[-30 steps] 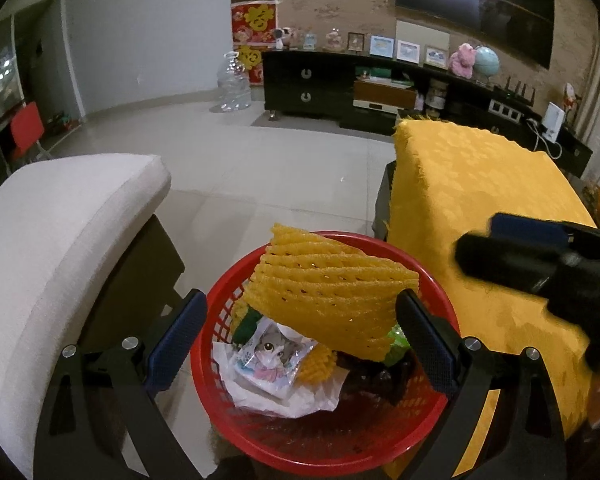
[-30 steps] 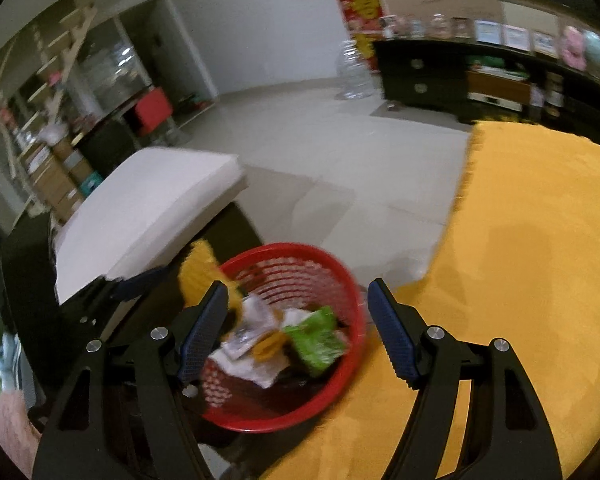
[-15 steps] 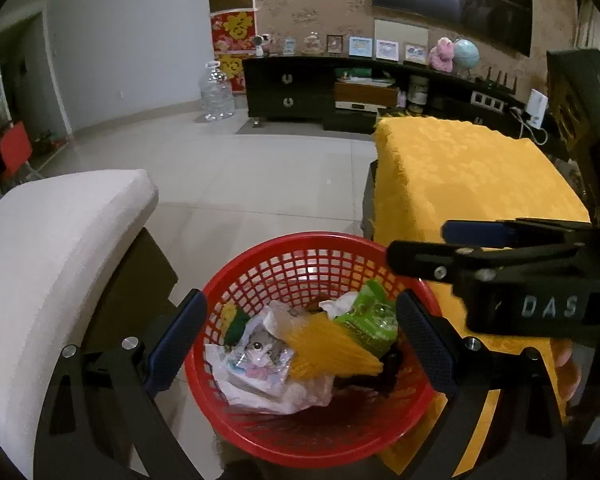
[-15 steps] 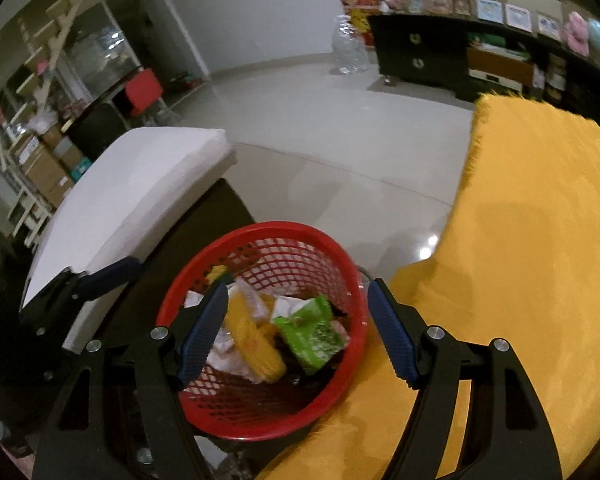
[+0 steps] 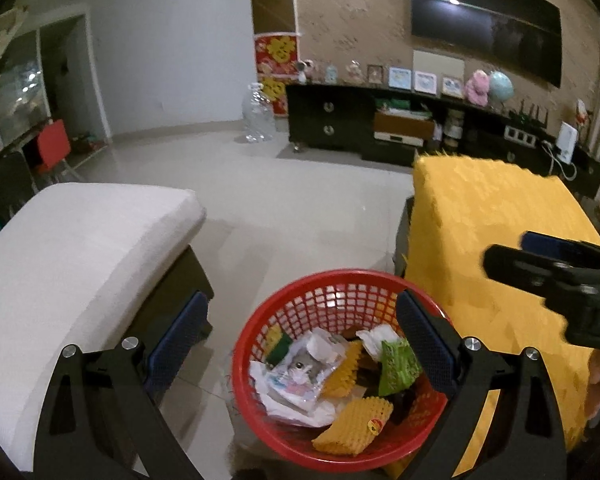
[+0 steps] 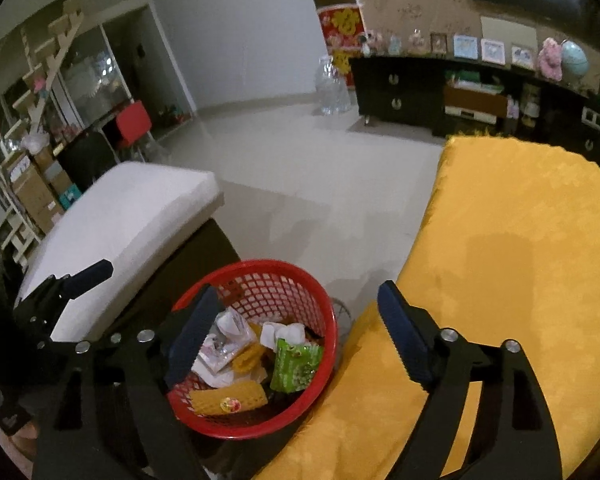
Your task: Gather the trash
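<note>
Red mesh basket [image 5: 336, 284] on the pale floor, taken as the landmark. It stands between the white cushioned seat [image 5: 80, 248] on one side and the yellow-draped table [image 5: 496, 232] on the other, its rim just beside the hanging cloth edge.

Contents of the basket: two pieces of yellow foam fruit netting [image 5: 354, 426], one bearing a round sticker; a green snack wrapper [image 5: 396, 366]; a clear packet with a cartoon print [image 5: 300, 372]; crumpled white tissue [image 6: 282, 332]. All lie inside the rim; nothing hangs over it.

Left gripper [image 5: 300, 346]: above the basket, pointing down into it, jaws standing wide apart with nothing between the pads. Right gripper [image 6: 292, 332]: also above the basket, on the table side; its jaws are opening and nothing lies between them.

Step in hand, as judged: a drop into the basket appears complete, since both tools are empty and the trash is inside.

Next move, as judged: the visible part of the yellow cloth is bare in both views, so any further trash lies outside these frames and must first be found. Each tool would need to lift clear of the rim without snagging the mesh, then swing toward the next item with jaws already wide.
</note>
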